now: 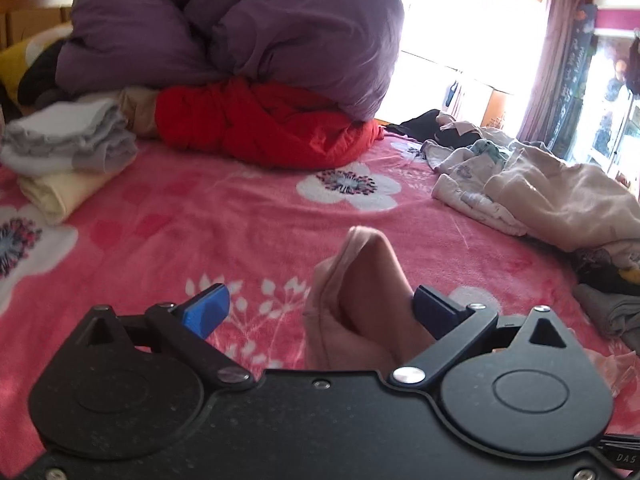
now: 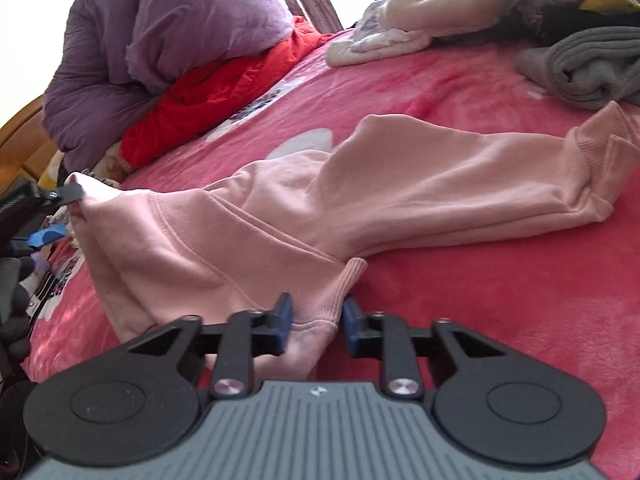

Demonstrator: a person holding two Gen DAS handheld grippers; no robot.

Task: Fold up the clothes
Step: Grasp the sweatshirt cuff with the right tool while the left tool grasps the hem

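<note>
A pink sweatshirt (image 2: 280, 208) lies spread across the middle of the right wrist view on a pink flowered blanket (image 2: 500, 300), one sleeve running out to the right edge with its ribbed cuff folded back. The right gripper (image 2: 316, 326), at the bottom centre of that frame, is clenched on the sweatshirt's ribbed hem — cloth bunches between its blue pads. At the left edge of the same view the left gripper (image 2: 60, 212) stands beside another corner of the garment; in its own view the left gripper (image 1: 320, 308) has its jaws spread wide, with a raised fold of the sweatshirt (image 1: 360, 300) touching only the right-hand pad. A purple duvet (image 1: 224, 28) sits on a red quilt (image 1: 264, 124) at upper centre, folded clothes (image 1: 68, 148) at the left — a loose pile of clothes (image 1: 540, 196) at the right.
</note>
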